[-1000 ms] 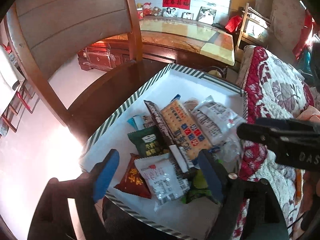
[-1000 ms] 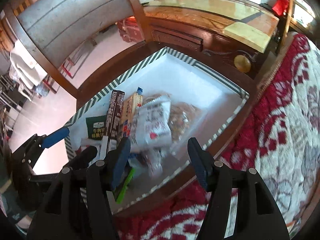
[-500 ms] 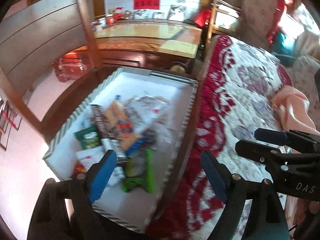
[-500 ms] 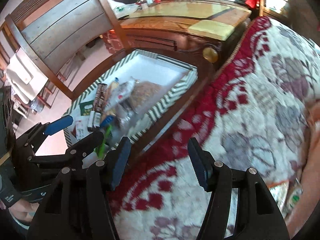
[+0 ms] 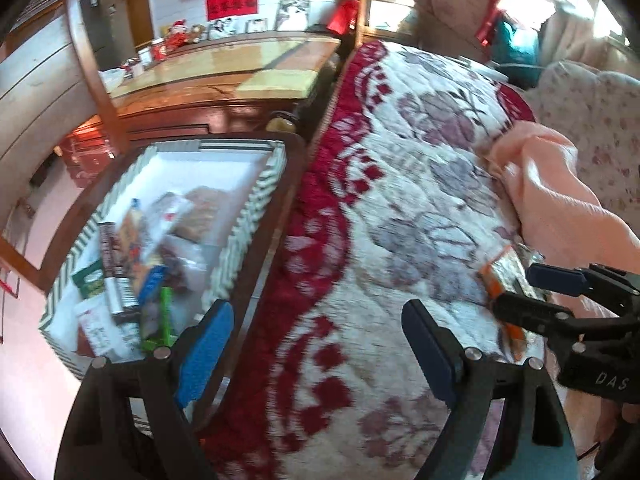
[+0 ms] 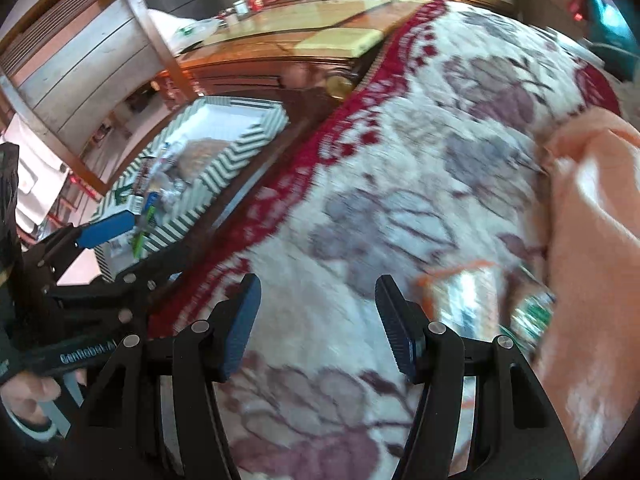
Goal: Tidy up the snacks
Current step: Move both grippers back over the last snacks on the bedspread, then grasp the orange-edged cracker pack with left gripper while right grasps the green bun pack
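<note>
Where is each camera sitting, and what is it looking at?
Left wrist: sits on the left tongs, open, over the flowered quilt; snack box to the left, right tongs to the right.
Right wrist: sits on the right tongs, open, over the quilt; blurry snack packets ahead, left tongs and a hand at the left.
Both see the box, quilt and peach blanket.
</note>
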`<state>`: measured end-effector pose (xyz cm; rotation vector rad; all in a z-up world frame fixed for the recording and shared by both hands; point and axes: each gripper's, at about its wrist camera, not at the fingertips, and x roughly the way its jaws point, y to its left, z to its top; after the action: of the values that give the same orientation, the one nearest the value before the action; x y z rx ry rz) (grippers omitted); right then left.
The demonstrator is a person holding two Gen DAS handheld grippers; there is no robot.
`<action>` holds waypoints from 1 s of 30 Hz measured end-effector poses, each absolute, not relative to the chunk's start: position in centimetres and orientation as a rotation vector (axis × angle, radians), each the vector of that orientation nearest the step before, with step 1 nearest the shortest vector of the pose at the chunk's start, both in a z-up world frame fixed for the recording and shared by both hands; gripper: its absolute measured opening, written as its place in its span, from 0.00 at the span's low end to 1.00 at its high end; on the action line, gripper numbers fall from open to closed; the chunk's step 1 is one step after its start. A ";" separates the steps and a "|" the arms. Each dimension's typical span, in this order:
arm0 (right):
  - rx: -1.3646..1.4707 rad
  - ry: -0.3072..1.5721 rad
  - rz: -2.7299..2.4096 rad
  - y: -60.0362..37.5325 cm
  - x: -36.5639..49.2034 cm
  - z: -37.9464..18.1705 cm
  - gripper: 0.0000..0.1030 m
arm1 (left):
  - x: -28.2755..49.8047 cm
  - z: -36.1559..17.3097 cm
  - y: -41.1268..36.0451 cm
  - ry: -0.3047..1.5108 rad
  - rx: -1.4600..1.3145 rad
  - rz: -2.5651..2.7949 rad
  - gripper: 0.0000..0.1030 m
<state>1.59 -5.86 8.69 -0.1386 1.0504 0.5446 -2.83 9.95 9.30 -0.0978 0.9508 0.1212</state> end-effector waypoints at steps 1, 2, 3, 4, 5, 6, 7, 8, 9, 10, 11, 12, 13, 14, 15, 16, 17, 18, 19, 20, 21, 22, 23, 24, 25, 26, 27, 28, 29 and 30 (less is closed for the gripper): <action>-0.134 1.053 0.530 -6.7 1.6 8.7 0.58 | -2.7 9.2 9.4 0.956 -0.095 0.111 0.85; -0.126 1.056 0.513 -7.8 1.5 8.6 0.58 | -2.5 9.1 8.8 0.962 -0.092 0.097 0.85; -0.114 1.061 0.487 -9.3 1.5 8.6 0.58 | -2.4 9.1 8.2 0.965 -0.091 0.086 0.85; -0.102 1.063 0.462 -10.6 1.5 8.5 0.58 | -2.3 9.0 7.6 0.968 -0.092 0.075 0.85; -0.091 1.065 0.443 -11.5 1.4 8.4 0.58 | -2.2 8.9 7.1 0.973 -0.092 0.065 0.85; -0.075 1.072 0.418 -12.7 1.4 8.2 0.58 | -2.0 8.8 6.5 0.980 -0.092 0.053 0.85; -0.061 1.078 0.400 -13.7 1.4 8.0 0.58 | -1.9 8.7 6.0 0.985 -0.094 0.043 0.85; -0.049 1.084 0.383 -14.6 1.4 7.8 0.58 | -1.7 8.6 5.5 0.990 -0.095 0.032 0.85; -0.038 1.089 0.367 -15.5 1.4 7.6 0.58 | -1.6 8.5 5.0 0.996 -0.095 0.021 0.85; -0.031 1.095 0.353 -16.2 1.5 7.3 0.58 | -1.4 8.4 4.4 1.002 -0.094 0.011 0.85; -0.028 1.101 0.344 -16.7 1.6 7.2 0.58 | -1.2 8.2 3.9 1.008 -0.094 0.004 0.85; -0.025 1.107 0.333 -17.1 1.7 7.0 0.58 | -1.0 8.1 3.4 1.015 -0.094 -0.003 0.85; -0.023 1.115 0.322 -17.4 1.8 6.8 0.58 | -0.8 7.9 2.8 1.024 -0.095 -0.013 0.85; -0.023 1.119 0.314 -17.6 1.8 6.7 0.58 | -0.5 7.7 2.2 1.033 -0.097 -0.024 0.85; -0.023 1.124 0.307 -17.9 1.9 6.6 0.58 | -0.3 7.5 1.7 1.040 -0.099 -0.032 0.85; -0.023 1.125 0.303 -18.0 1.9 6.5 0.58 | -0.1 7.4 1.1 1.046 -0.102 -0.038 0.85; -0.025 1.126 0.300 -18.1 1.9 6.4 0.58 | 0.1 7.2 0.6 1.052 -0.104 -0.043 0.85; -0.033 1.128 0.292 -18.3 2.0 6.3 0.58 | 0.3 7.1 0.3 1.058 -0.106 -0.048 0.85; -0.043 1.129 0.281 -18.5 2.0 6.2 0.58 | 0.6 6.9 -0.2 1.065 -0.107 -0.057 0.85; -0.051 1.130 0.267 -18.7 2.1 6.1 0.58 | 0.7 6.8 -0.6 1.068 -0.104 -0.063 0.85; -0.054 1.130 0.254 -18.9 2.2 5.9 0.58 | 0.8 6.8 -0.9 1.069 -0.099 -0.065 0.85; -0.056 1.130 0.244 -19.1 2.4 5.7 0.58 | 0.8 6.8 -1.0 1.067 -0.093 -0.064 0.85; -0.069 1.131 0.227 -19.2 2.7 5.3 0.58 | 0.8 6.7 -1.1 1.066 -0.088 -0.062 0.85; -0.087 1.132 0.214 -19.2 2.9 5.1 0.58 | 0.8 6.7 -1.0 1.066 -0.084 -0.058 0.85; -0.102 1.132 0.206 -19.2 3.1 4.8 0.58 | 0.7 6.6 -0.9 1.069 -0.083 -0.053 0.85; -0.112 1.133 0.201 -19.1 3.4 4.5 0.58 | 0.7 6.5 -0.6 1.073 -0.084 -0.045 0.85; -0.117 1.136 0.197 -19.1 3.7 4.2 0.58 | 0.7 6.3 -0.2 1.078 -0.091 -0.034 0.85; -0.115 1.138 0.198 -19.0 4.1 3.9 0.58 | 0.7 6.2 0.2 1.082 -0.098 -0.026 0.85; -0.108 1.138 0.206 -18.9 4.6 3.6 0.58 | 0.7 6.1 0.6 1.085 -0.106 -0.017 0.85; -0.101 1.139 0.215 -18.7 4.8 3.4 0.58 | 0.7 6.1 1.1 1.086 -0.113 -0.007 0.85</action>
<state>4.83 -18.65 3.36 -0.1013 1.1394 0.2149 0.73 1.10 6.12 -0.1127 1.0864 -0.0067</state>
